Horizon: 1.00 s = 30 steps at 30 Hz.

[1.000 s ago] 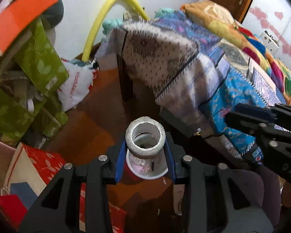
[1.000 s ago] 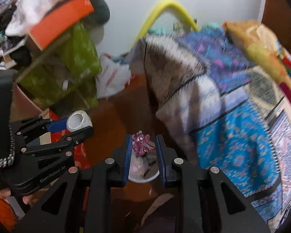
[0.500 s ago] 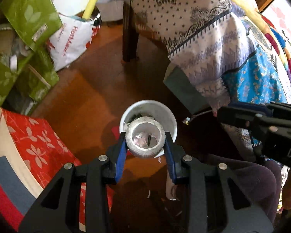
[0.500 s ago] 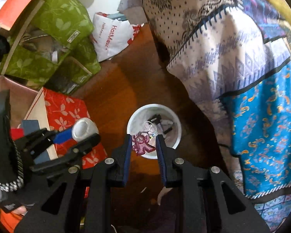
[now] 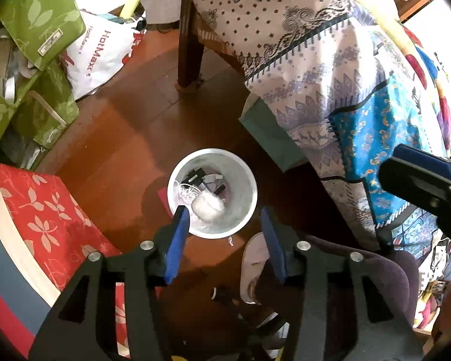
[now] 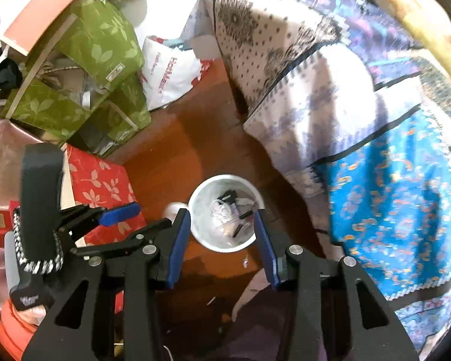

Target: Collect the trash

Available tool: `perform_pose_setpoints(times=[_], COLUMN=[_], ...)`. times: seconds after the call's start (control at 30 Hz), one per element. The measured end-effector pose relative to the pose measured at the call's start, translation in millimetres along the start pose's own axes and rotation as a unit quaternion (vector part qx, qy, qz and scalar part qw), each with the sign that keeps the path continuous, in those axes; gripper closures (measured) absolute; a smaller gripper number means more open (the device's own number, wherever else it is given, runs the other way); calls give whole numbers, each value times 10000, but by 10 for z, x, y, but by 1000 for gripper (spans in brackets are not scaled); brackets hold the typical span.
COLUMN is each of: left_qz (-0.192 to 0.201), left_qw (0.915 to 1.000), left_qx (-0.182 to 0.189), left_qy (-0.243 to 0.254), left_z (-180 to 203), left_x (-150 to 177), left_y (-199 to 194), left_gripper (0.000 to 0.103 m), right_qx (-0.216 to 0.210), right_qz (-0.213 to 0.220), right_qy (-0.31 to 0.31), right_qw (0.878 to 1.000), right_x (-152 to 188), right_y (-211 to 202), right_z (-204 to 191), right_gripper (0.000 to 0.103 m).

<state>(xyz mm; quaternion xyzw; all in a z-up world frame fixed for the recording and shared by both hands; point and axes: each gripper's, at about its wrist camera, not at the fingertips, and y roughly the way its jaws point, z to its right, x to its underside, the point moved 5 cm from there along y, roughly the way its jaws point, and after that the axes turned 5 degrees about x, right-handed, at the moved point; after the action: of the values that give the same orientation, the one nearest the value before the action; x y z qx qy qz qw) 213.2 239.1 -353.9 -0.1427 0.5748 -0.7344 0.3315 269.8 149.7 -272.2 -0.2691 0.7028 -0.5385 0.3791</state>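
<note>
Both grippers, left (image 5: 222, 219) and right (image 6: 222, 221), hang with jaws just opened and nothing between them, the bin (image 5: 249, 186) directly below, equally near each.

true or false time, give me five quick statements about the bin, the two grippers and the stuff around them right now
1. The white bin stands on a wooden floor. True.
2. The left gripper grips a tape roll. False: its jaws stand apart with nothing between them; they have just been opening.
3. The right gripper is above the bin with open jaws. True; they too have just been opening.
4. The bin is empty. False: it holds white scraps and small dark items.
5. A red floral box sits right of the bin in the left wrist view. False: it sits left of it.
</note>
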Motion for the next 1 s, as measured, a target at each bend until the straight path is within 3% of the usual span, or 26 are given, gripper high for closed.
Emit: perform_pose_setpoints(times=[0.17,0.27,0.33,0.43,0.47,0.6,0.73,0.9,1.0], left_qz=[352,753,1048,1556,1767,2449,3102,3499,3728], left_qw=[9994,9971,9943,9867,9826,9647,9377,9108,8947], left_qx=[49,48,34,111,158,363,733,1184,1160], left_qy=[47,100,198,450,545,901,1386,1844,2169], left_z=[109,207,279,454,531,798,1129,1394,1515], left_x=[-7,-18,-21,39,70,223,490,875,1107], left_y=[-321,-665,-928,-1396,-1585,-2223,-2858,-3332,-3522], left_gripper=[54,54,54,54,54,54,54,54,54], right_qx=[246,296,460,520,576,797,1168,1465,1588], right_qz=[498,684,1233,1544,1951,2850,3728,4348,4483], right_qy=[23,58,224,316,424,664,823,1202,1504], right_qw=[9985,9972,9910,9861,9782,9529,9169,8803,8667], right_x=[113,159,267,339,441,698,1062,1522,1728], right_y=[-440,-608,-1036,-1303,-1636,-2375,-3044,-3464,-3532], right_z=[78,100,152,160,170,175,81,-60,-114], right_gripper=[63,63,63,63,63,63,63,63,63])
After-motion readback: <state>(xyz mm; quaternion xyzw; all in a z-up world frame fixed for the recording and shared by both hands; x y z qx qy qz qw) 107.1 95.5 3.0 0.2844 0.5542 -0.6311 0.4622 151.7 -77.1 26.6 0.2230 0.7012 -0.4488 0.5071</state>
